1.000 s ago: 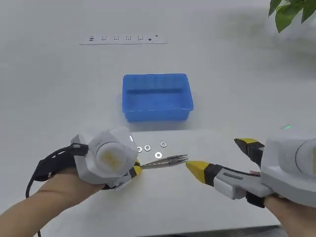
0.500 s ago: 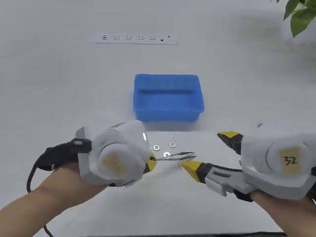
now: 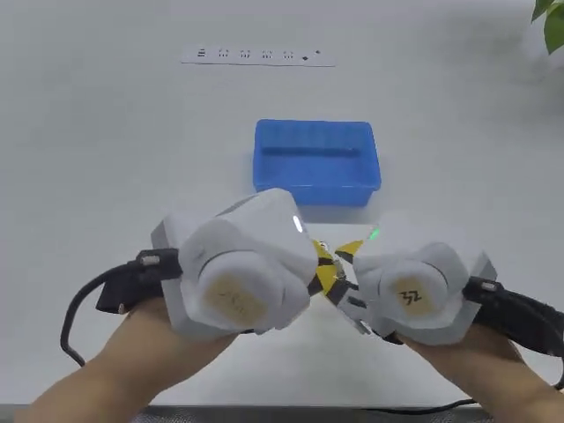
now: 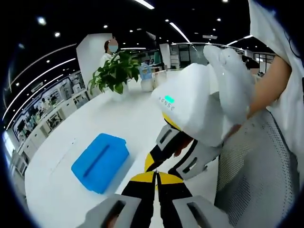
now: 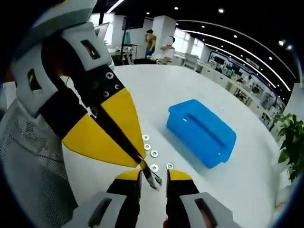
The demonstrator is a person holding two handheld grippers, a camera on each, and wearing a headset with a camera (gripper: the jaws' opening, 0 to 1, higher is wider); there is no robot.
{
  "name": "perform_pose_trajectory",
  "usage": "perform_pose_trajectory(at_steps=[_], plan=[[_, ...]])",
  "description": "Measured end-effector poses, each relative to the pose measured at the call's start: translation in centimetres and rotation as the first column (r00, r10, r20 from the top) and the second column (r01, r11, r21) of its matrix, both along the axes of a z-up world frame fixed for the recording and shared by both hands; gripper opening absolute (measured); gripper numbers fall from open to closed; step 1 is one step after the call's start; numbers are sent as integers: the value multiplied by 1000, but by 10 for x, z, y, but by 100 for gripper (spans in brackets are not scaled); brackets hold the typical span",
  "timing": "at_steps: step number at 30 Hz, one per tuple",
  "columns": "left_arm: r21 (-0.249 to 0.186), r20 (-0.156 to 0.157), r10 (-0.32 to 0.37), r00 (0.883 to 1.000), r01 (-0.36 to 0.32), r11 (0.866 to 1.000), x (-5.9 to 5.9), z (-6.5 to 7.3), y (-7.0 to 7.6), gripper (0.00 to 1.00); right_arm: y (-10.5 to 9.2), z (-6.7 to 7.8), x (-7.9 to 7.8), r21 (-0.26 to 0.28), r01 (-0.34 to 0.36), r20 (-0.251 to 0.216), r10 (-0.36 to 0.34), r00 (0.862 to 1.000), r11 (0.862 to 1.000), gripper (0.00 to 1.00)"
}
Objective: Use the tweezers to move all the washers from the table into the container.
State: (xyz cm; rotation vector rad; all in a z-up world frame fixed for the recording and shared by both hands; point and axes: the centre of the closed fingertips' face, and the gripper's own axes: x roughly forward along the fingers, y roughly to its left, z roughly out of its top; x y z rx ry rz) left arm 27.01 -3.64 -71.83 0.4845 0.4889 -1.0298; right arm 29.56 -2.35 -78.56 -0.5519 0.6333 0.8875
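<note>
Seemingly, left gripper (image 4: 156,177) clamps tweezers (image 5: 152,179); right gripper's (image 5: 154,175) jaws straddle them.

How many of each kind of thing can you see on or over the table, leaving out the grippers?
Washers: 5, counted in the right gripper view
Tweezers: 1
Blue container: 1
Power strip: 1
Total: 8

Small washers (image 5: 154,154) lie beside the blue container (image 5: 202,133) — tweezers (image 5: 151,176) tips near.
</note>
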Motion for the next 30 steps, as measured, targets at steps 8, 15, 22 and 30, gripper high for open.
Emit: perform_pose_trajectory(at_steps=[8, 15, 22, 30], plan=[[-35, 17, 52, 998, -52, 998, 8, 13, 8, 0, 22, 14, -6, 193, 0, -133, 26, 991, 981, 5], [-84, -5, 154, 988, -153, 985, 29, 20, 31, 0, 42, 24, 9, 243, 27, -144, 8, 990, 970, 3], [-109, -32, 191, 981, -193, 975, 37, 24, 39, 11, 58, 24, 20, 218, -36, -83, 55, 995, 975, 2], [-97, -29, 210, 977, -212, 972, 46, 19, 46, 0, 69, 21, 28, 216, -66, -43, 76, 996, 974, 3]])
